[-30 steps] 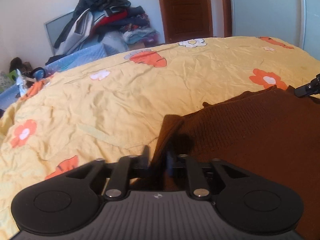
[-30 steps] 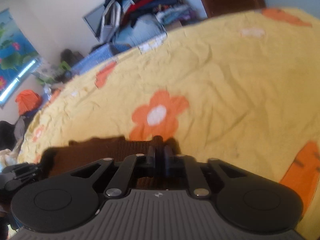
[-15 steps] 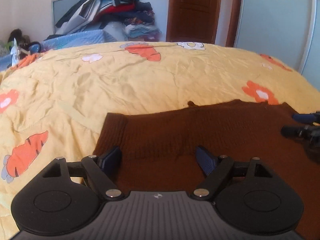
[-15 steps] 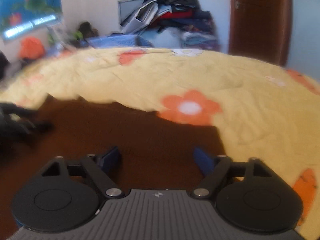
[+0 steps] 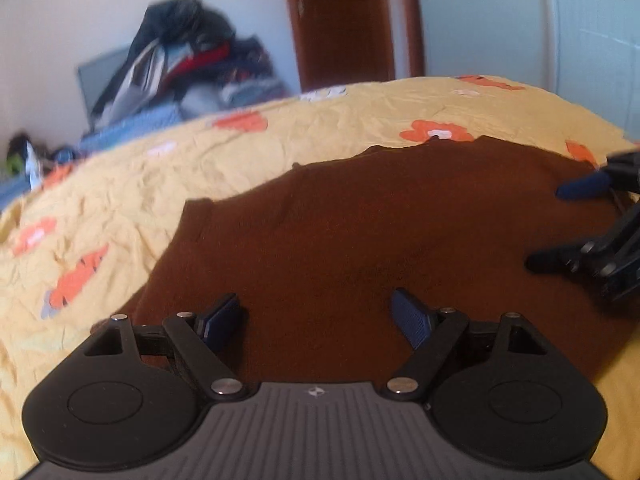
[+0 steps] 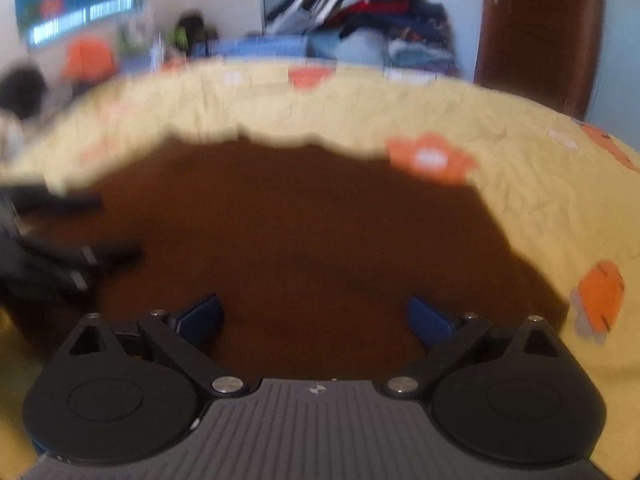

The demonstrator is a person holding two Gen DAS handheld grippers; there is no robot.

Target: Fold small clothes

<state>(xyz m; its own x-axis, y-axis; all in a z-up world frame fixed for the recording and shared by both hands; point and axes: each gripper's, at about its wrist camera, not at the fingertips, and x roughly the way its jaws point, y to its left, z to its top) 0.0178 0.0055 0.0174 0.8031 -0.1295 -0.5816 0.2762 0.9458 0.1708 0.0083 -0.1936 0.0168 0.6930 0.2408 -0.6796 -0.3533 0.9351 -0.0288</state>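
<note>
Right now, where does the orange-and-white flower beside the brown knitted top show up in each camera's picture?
Left wrist view: orange-and-white flower upper right of centre, at the brown knitted top's far edge.
Right wrist view: flower right of centre, at the top's far right corner.
Shared landmark: brown wooden door.

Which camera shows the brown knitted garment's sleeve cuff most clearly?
The left wrist view: the brown knitted garment is fairly sharp, its cuff corner at far left. The right wrist view shows it blurred, that end behind the left gripper.
</note>
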